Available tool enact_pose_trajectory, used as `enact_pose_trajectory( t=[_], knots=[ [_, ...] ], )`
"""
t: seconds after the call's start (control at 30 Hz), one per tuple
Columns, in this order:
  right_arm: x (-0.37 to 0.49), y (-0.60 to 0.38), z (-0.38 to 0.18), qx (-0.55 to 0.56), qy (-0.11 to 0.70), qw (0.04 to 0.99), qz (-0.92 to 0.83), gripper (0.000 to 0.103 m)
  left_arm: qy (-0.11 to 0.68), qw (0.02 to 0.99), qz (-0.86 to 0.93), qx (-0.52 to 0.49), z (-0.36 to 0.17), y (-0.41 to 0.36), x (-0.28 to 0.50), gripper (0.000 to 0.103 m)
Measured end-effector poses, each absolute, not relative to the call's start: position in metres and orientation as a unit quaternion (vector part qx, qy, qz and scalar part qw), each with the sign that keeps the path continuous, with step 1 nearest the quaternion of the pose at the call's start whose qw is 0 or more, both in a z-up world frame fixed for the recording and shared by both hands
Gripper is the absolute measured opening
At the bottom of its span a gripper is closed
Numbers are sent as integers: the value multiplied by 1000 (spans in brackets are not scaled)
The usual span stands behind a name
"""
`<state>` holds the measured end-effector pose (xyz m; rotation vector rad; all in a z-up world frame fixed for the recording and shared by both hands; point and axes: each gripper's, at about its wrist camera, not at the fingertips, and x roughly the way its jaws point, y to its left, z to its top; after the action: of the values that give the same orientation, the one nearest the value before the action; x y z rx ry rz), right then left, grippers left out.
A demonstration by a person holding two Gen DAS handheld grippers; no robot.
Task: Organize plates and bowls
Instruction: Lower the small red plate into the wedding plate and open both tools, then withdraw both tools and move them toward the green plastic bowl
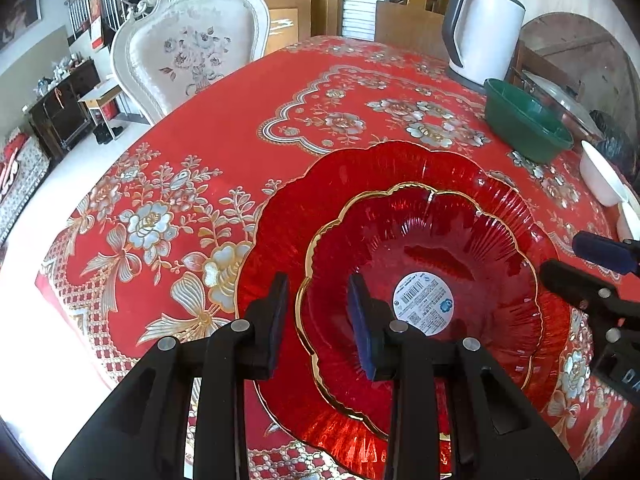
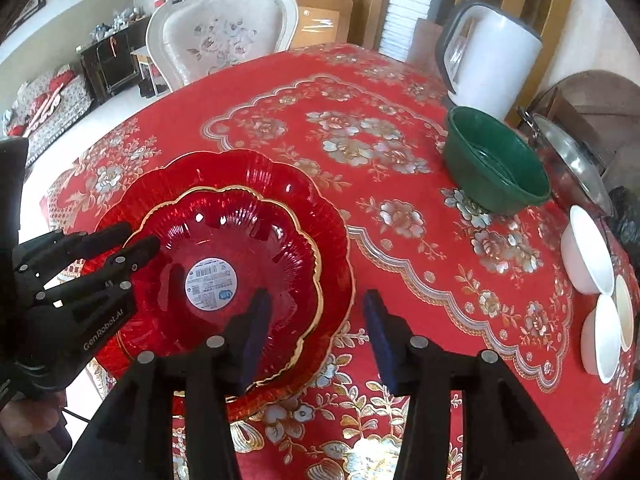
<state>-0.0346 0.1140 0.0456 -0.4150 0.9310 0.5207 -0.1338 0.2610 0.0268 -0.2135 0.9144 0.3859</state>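
Red cloth with silver and gold flowers, the tablecloth fills both views, and a pale carved chair stands at its far side. On the near part of the cloth lies a wide red glass plate with a scalloped edge. A white electric kettle stands at the far right corner.

Nested on the plate sits a smaller red glass bowl with a gold scalloped rim. A dark green bowl rests just in front of the kettle, well apart from the red pair. Only the right wrist view shows the three white bowls fully, clustered at the table's right edge; the left wrist view catches just a sliver of them.

The left gripper straddles the near left rim of the gold-rimmed bowl, one finger outside and one inside. Its jaws stand a little apart, with red glass showing on both sides of the rim. The right wrist view shows this gripper from the side, with white lettering on its body.

The right gripper stands apart too, wider. One finger hangs over the bowl's near right edge and the other over bare cloth, with nothing clamped. The left wrist view shows only its tips at the right border.

A round white barcode sticker sits at the bowl's centre.
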Motion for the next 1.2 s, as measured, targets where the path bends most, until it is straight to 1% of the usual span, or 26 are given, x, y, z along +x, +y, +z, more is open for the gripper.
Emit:
enact_pose_trajectory(
  t=[0.1,0.13,0.17,0.23,0.47,0.67,0.8,1.2],
  knots=[
    [-33,104,49,-169,440,846,249,48,428,878,186,-109,32,261,-137,30],
    [-32,99,50,-155,442,846,253,48,425,879,187,-108,35,260,-137,34],
    [-31,96,52,-143,445,846,257,48,424,880,188,-107,37,258,-138,46],
    [-29,90,52,-125,451,845,258,48,415,885,185,-105,43,254,-140,59],
    [-28,64,54,-79,454,849,259,48,390,900,171,-91,65,234,-141,59],
    [-23,37,62,-48,449,858,247,51,379,910,151,-72,76,209,-130,59],
    [-19,15,68,-29,445,865,230,54,375,916,133,-57,82,188,-117,59],
    [5,-56,77,31,439,879,182,57,366,926,86,-28,98,135,-74,59]
  ],
)
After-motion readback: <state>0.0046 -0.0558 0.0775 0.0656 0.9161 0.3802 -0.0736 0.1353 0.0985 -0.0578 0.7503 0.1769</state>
